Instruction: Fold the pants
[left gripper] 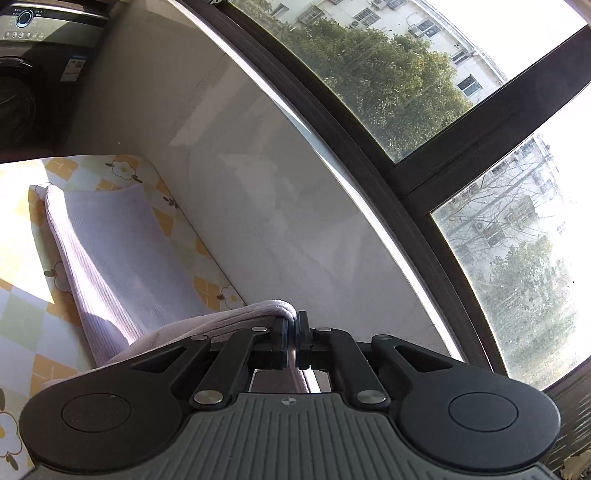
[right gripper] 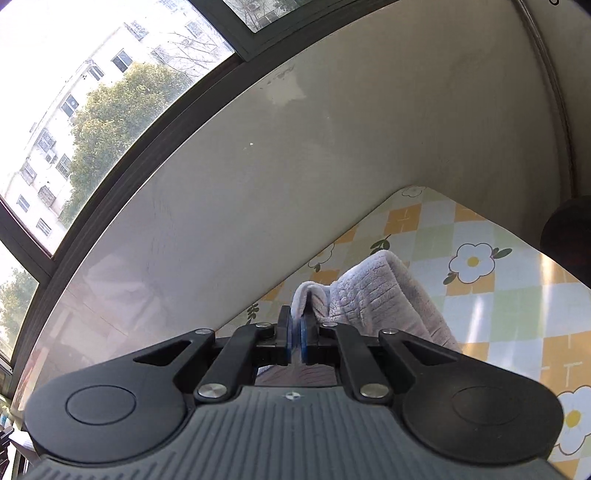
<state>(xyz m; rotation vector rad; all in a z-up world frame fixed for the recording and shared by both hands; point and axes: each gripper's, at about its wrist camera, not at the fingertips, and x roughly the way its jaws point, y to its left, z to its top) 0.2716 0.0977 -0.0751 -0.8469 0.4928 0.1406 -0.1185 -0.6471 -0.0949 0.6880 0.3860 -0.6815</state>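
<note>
Pants [left gripper: 110,251], pale lilac ribbed fleece, lie on the checked flower-print tablecloth [left gripper: 22,302] beside a beige wall [left gripper: 229,155]. My left wrist view shows the long flat run of them stretching toward ten o'clock, with a dark appliance [left gripper: 40,33] at eleven and a window [left gripper: 388,81] from one to three. My right wrist view shows only a bunched, lifted fold [right gripper: 373,295] at one o'clock, window [right gripper: 92,110] at ten, and more bare cloth at three to four. My left gripper [left gripper: 291,332] is clamped tight on an edge of the fleece, fabric draped over the left finger. My right gripper [right gripper: 297,336] is likewise pinched closed on a fold, blue pads [right gripper: 304,339] nearly meeting.
</note>
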